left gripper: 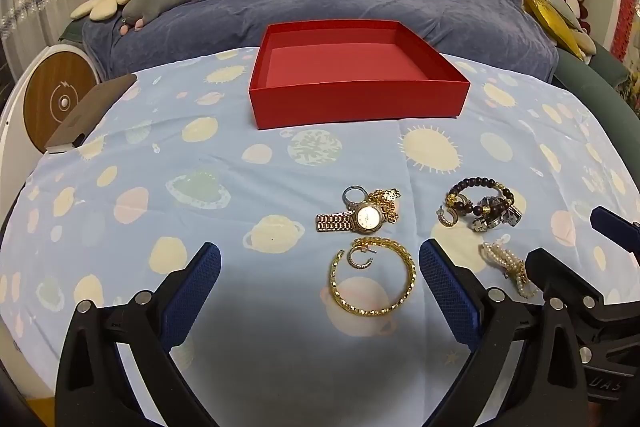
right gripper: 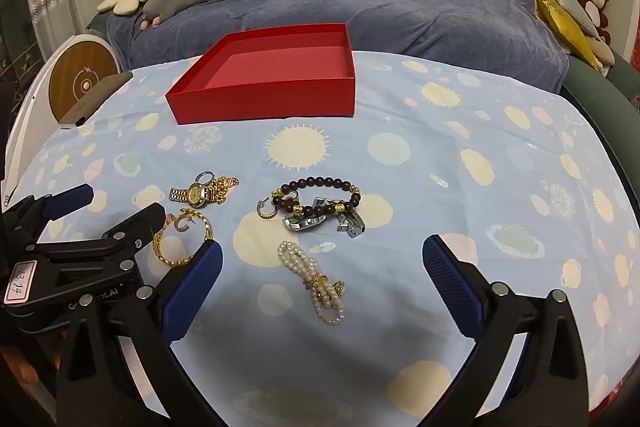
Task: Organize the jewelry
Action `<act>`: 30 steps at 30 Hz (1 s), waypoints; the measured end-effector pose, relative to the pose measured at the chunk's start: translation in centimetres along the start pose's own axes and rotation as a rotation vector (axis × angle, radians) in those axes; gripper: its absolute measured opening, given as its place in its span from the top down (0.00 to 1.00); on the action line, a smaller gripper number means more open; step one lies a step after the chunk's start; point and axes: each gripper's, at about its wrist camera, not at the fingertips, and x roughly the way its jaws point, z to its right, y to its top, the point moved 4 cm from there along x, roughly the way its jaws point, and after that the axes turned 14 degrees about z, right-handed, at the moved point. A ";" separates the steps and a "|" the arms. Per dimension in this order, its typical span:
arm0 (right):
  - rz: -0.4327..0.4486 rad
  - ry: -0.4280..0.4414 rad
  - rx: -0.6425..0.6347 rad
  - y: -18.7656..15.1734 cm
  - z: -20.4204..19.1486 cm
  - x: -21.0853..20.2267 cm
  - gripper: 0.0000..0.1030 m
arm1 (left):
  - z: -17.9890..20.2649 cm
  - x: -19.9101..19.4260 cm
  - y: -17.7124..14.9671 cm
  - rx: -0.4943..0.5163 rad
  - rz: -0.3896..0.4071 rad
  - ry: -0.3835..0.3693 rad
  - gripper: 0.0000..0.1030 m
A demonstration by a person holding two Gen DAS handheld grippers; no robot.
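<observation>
Both tools, left tool (left gripper: 320, 279) and right tool (right gripper: 322, 273), spread, empty. Nothing boxed yet. Next: pinch near bangle (left gripper: 372, 277) or pearls (right gripper: 316, 281), carry to far box (left gripper: 352, 99).

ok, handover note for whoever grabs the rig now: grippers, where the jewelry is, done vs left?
Left hand-held gripper: open, empty, hovering over the gold chain bracelet.
Right hand-held gripper: open, empty, hovering over the pearl bracelet.
Red box: at the far side of the cloth, nothing visible inside.
On the cloth in front of the box: gold watch with a ring and chain beside it, dark bead bracelet, hoop earrings, silver pieces.
Done: nothing in the box yet.
Left: move every piece into the box, presumably.
</observation>
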 end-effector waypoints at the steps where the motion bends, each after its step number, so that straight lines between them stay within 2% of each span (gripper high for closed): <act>1: 0.009 -0.008 -0.008 0.0 -0.1 -0.1 0.05 | 0.0 0.0 0.0 -0.006 0.002 -0.004 0.06; 30: -0.002 -0.001 -0.010 -0.1 -0.4 0.0 0.05 | -0.4 0.0 0.0 -0.009 0.001 -0.009 0.06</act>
